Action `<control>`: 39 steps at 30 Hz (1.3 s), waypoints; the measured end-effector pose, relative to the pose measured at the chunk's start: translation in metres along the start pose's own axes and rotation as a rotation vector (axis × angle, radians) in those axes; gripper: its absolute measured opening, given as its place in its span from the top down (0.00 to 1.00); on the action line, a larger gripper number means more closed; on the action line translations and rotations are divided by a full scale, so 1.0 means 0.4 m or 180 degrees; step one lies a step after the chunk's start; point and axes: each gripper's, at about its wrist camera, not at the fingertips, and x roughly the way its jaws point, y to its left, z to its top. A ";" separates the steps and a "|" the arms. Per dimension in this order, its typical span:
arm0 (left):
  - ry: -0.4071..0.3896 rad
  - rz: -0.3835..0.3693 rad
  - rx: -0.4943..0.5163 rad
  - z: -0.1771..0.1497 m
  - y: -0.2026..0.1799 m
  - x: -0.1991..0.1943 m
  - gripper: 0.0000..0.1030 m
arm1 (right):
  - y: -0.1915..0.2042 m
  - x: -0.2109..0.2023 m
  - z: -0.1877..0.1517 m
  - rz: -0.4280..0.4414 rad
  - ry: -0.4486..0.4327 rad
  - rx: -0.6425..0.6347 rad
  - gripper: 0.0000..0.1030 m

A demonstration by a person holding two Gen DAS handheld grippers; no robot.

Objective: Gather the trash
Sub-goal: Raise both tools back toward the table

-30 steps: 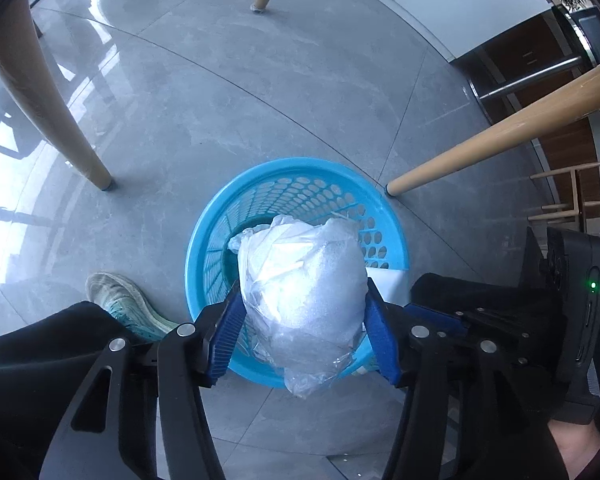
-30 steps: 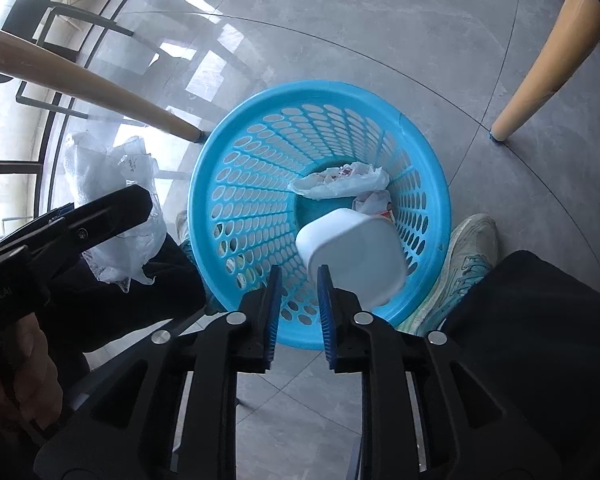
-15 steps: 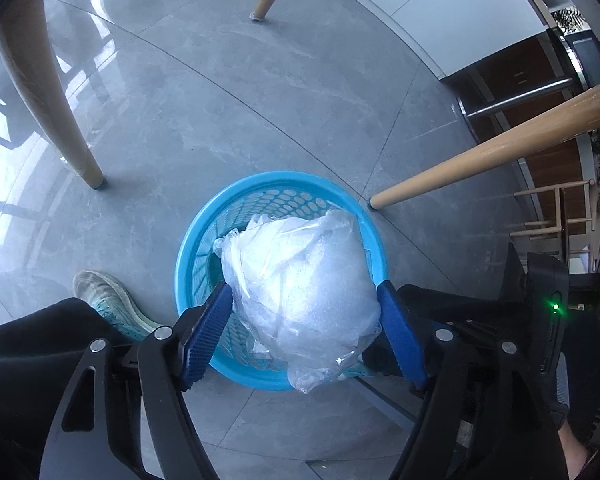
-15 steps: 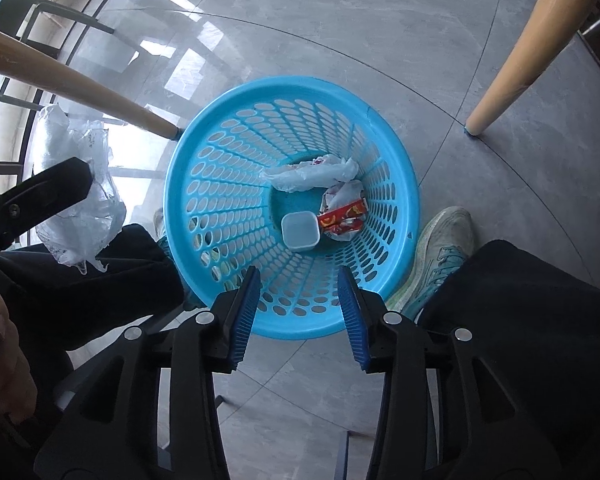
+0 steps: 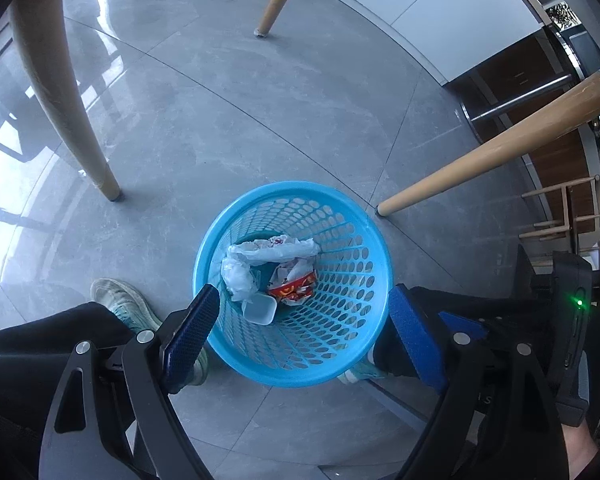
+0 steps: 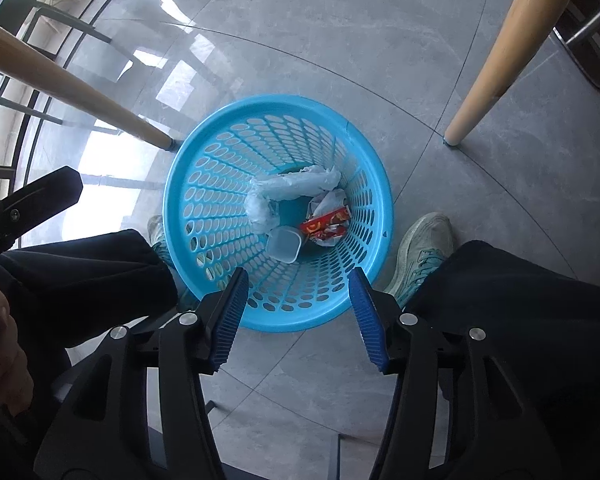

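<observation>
Fingers (image 6: 232,320) of both grippers opening, empty, above basket (image 6: 204,148).

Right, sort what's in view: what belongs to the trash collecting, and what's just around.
Job:
- blue basket
- clear plastic bag in it
- white tub in it
- red wrapper in it
- left tool, opening, nothing between its pads
- right tool, opening, nothing between its pads

Just around:
- wooden legs
- person's shoes
- tiled floor
</observation>
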 end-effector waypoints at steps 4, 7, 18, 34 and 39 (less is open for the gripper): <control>-0.0124 0.0243 0.0008 -0.010 0.001 -0.035 0.17 | 0.008 -0.037 -0.007 -0.0025 -0.0111 -0.0047 0.46; -0.0180 0.0353 0.0007 -0.017 -0.002 -0.061 0.17 | 0.012 -0.058 -0.015 -0.0027 -0.0143 -0.0080 0.45; -0.0176 0.0508 -0.0129 -0.064 -0.002 -0.129 0.17 | 0.030 -0.151 -0.051 -0.0069 -0.0383 -0.0242 0.31; -0.0385 0.0544 0.0073 -0.172 -0.043 -0.278 0.17 | 0.029 -0.365 -0.191 -0.0069 -0.0766 -0.0459 0.21; -0.0452 0.0439 0.0145 -0.202 -0.058 -0.316 0.17 | 0.024 -0.416 -0.255 0.0002 -0.0817 -0.0482 0.15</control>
